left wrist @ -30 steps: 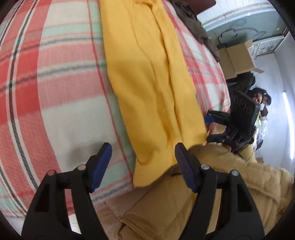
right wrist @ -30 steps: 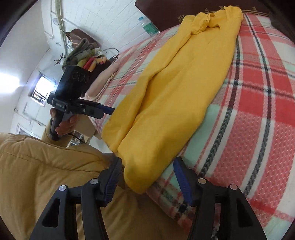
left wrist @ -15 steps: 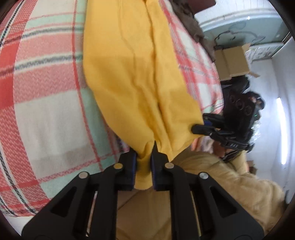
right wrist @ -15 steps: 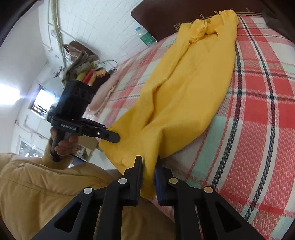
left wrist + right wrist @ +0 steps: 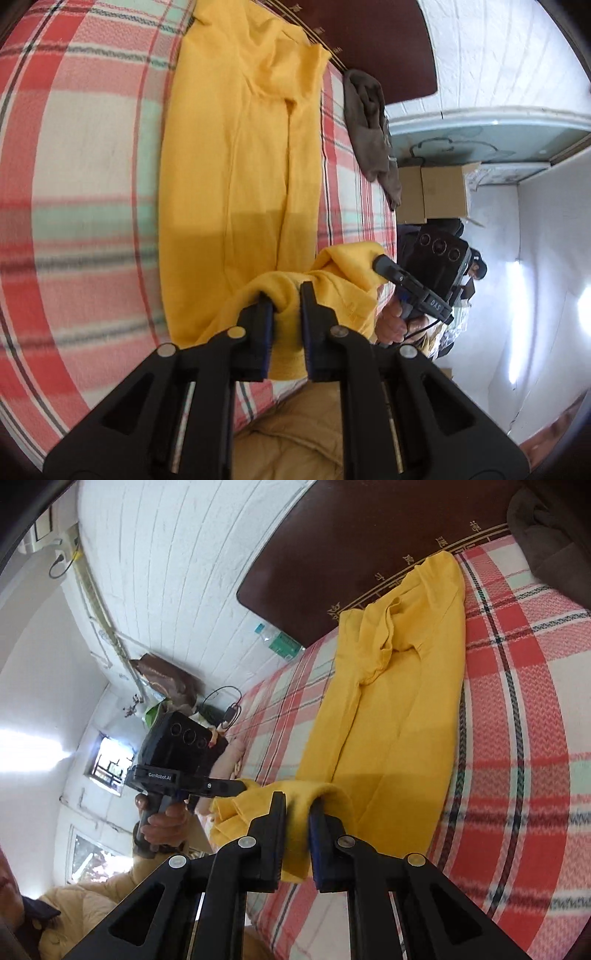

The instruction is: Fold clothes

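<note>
A long yellow garment [image 5: 236, 155] lies folded lengthwise on the plaid bed, reaching to the headboard; it also shows in the right wrist view [image 5: 399, 709]. My left gripper [image 5: 286, 295] is shut on one corner of its near hem, lifted off the bed. My right gripper [image 5: 297, 805] is shut on the other hem corner, also raised. Each gripper shows in the other's view, the right gripper [image 5: 384, 264] and the left gripper [image 5: 236, 787], both pinching the bunched hem.
The red, white and green plaid blanket [image 5: 81, 206] covers the bed. A dark brown headboard [image 5: 369, 542] stands at the far end. A grey-brown garment [image 5: 369, 122] lies near the bed's right edge. Cardboard boxes [image 5: 432, 192] stand beyond.
Both grippers went from open around the hem to shut on it, then lifted the near end up and toward the headboard, so the hem now bunches above the bed.
</note>
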Motion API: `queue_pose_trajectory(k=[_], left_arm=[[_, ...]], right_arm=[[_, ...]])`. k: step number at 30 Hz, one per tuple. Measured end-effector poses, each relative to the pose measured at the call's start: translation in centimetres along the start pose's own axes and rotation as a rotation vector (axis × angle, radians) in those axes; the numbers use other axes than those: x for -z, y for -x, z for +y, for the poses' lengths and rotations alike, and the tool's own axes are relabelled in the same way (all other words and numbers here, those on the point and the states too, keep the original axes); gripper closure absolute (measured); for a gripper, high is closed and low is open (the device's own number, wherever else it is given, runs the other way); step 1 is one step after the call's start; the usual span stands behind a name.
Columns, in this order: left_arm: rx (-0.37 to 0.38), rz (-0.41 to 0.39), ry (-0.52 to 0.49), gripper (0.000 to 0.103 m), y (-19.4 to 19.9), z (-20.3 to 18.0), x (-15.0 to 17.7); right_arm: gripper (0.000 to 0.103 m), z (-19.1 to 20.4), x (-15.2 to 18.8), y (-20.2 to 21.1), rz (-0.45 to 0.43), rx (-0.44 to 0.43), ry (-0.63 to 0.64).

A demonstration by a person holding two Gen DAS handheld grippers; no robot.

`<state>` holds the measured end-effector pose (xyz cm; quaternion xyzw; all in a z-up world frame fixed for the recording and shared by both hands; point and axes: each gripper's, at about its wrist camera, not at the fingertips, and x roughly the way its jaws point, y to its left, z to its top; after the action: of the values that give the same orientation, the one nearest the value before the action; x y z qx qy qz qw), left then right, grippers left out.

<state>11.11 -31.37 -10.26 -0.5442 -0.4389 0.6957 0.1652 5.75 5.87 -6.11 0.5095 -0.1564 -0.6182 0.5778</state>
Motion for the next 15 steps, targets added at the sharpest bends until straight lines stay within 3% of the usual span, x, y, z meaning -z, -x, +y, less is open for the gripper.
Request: queue_pose_trajectory(k=[4,5,6,7,8,9,12,15], left_arm=[[0.0,0.0,0.04,0.086,-1.2,1.8,-3.6],[-0.012,-0.002,0.061,0.08,-1.4,2.3,-4.4],[-0.026,-0.011,0.074,0.069,-1.6,2.7,-4.8],[-0.042,-0.031,0.075,0.064,-1.5,2.9,-4.9],[-0.059,-0.054,0.071,0.055,-1.4,3.1,-5.0],[-0.072,-0.076,0.058,0.052,-1.2,3.1,-4.9],[-0.137,-0.164,-0.028,0.051,0.3,2.1,-4.0],[-0.226,-0.23,-0.207,0.05,1.4,-0.4,-2.2]], right_arm=[[0.089,-2.7,-2.5,-1.3,-0.015,0.017,-0.076],[0.088,-3.5,-2.9,-1.6,-0.017,0.028,-0.115],[0.082,-4.4,-3.2,-1.9,-0.019,0.039,-0.151],[0.066,-4.9,-3.4,-2.0,-0.026,0.053,-0.167],[0.061,-5.4,-3.5,-2.1,-0.034,0.067,-0.184],[0.058,-5.8,-3.6,-2.2,-0.041,0.081,-0.195],[0.054,-3.9,-3.3,-3.1,-0.019,0.145,-0.054],[0.054,-2.1,-3.0,-4.0,0.003,0.209,0.088]])
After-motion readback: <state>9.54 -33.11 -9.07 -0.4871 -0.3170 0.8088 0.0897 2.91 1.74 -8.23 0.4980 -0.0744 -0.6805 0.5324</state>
